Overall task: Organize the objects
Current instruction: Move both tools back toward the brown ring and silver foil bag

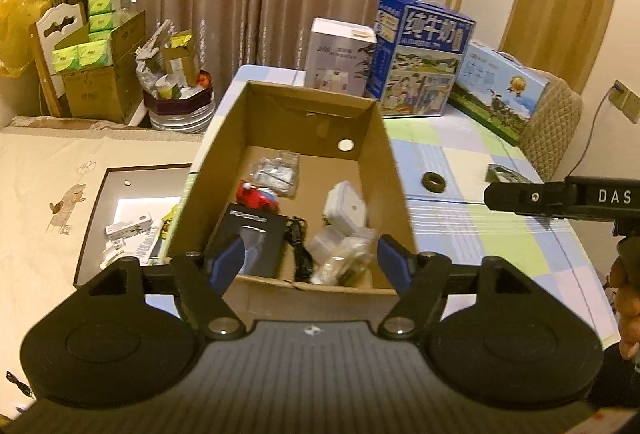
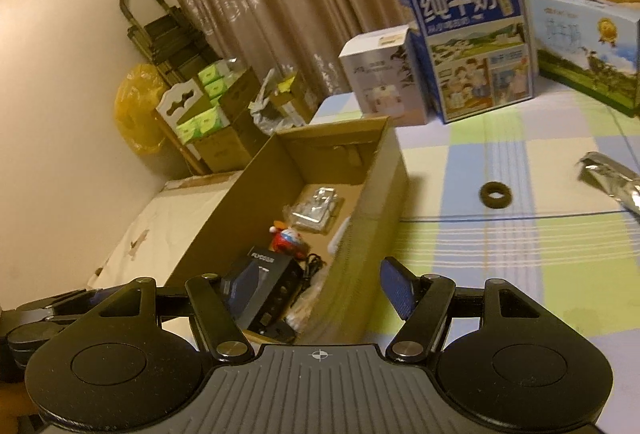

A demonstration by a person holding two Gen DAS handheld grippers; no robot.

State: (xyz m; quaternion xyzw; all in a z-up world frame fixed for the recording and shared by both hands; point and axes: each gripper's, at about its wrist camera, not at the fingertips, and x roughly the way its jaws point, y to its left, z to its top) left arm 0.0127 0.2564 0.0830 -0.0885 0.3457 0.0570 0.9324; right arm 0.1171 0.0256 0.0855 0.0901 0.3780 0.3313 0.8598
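Note:
An open cardboard box (image 1: 224, 150) (image 2: 368, 202) stands on the checked tablecloth. Inside lie a black packaged box (image 1: 250, 238) (image 2: 266, 286), a red toy (image 1: 258, 196) (image 2: 286, 240), clear plastic packets (image 1: 278, 172) (image 2: 316, 210), a white square case (image 1: 346, 208) and a black cable (image 1: 298, 246). A dark ring (image 1: 434, 182) (image 2: 494, 194) and a silver foil packet (image 2: 612, 182) (image 1: 504, 174) rest on the cloth to the right. My left gripper (image 1: 310, 262) hovers open over the box's near end, holding nothing. My right gripper (image 2: 316, 288) is open over the box's right wall, empty.
Milk cartons (image 1: 424, 62) (image 2: 476, 46) and a white carton (image 1: 340, 54) stand behind the box, a flat blue gift box (image 1: 500, 86) at the right. A dark tray (image 1: 96, 202) of papers lies on the bed to the left. Cardboard boxes with green packs (image 1: 96, 50) fill the corner.

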